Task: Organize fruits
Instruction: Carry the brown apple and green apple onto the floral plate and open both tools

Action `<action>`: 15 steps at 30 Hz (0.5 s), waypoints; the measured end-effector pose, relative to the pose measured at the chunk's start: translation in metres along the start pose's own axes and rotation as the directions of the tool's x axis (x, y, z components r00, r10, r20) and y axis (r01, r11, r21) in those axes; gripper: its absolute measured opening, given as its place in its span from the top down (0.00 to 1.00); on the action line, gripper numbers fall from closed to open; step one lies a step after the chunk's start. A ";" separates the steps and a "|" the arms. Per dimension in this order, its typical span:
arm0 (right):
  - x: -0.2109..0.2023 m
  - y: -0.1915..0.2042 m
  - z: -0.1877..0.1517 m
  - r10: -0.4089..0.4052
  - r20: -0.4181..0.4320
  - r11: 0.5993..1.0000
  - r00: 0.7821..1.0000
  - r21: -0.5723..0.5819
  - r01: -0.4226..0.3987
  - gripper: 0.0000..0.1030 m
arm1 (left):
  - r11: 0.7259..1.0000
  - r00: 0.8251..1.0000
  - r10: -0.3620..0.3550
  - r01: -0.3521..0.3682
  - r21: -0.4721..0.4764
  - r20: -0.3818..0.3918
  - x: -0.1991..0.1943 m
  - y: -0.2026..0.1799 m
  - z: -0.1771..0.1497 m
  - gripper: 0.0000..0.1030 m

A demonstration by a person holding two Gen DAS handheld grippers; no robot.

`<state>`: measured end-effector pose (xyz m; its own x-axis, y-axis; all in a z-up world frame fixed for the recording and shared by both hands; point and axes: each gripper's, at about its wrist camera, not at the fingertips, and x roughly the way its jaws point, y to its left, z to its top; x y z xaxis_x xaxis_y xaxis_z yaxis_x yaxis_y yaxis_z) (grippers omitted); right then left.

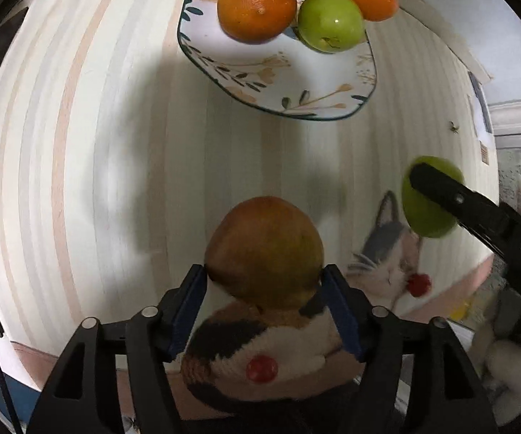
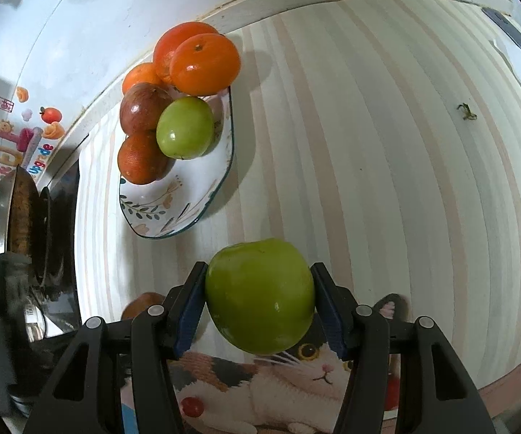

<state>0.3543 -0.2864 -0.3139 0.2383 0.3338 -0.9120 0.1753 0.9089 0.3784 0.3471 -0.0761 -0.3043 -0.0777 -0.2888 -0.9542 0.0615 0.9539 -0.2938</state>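
A red-yellow apple (image 1: 264, 249) lies on the cat-print mat, right between the fingertips of my left gripper (image 1: 264, 271). The jaws flank it closely and stand open; I see no pad pressing on it. My right gripper (image 2: 259, 267) is shut on a green apple (image 2: 260, 296), held above the mat. In the left wrist view that green apple (image 1: 427, 209) hangs at the right behind one black finger (image 1: 452, 199). A flower-patterned plate (image 2: 173, 224) farther back holds several oranges (image 2: 204, 65), a dark red apple (image 2: 144, 108) and another green apple (image 2: 184, 132). The right wrist view shows only a sliver of the red-yellow apple (image 2: 143, 303).
A striped cloth (image 2: 369, 144) covers the table, with the cat-print mat (image 2: 296, 379) at its near edge. A pan on a stove (image 2: 18, 209) stands at the left, and a white wall runs behind the plate (image 1: 296, 105). A small green scrap (image 2: 466, 112) lies far right.
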 end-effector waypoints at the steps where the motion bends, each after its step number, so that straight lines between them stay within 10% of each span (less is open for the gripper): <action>1: 0.001 -0.002 0.000 0.003 -0.002 1.000 1.000 0.006 -0.003 0.42 | 1.000 1.000 0.000 0.000 -0.012 0.016 0.001 -0.001 0.002 0.36; 15: 0.005 -0.004 0.001 0.005 -0.012 1.000 1.000 -0.001 -0.006 0.42 | 0.998 0.988 0.050 -0.057 0.042 0.147 -0.007 -0.011 0.029 0.37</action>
<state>0.3560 -0.2891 -0.3195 0.2276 0.3418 -0.9118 0.1729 0.9073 0.3833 0.3754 -0.0865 -0.2958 0.0730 -0.2498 -0.9655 0.1077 0.9644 -0.2414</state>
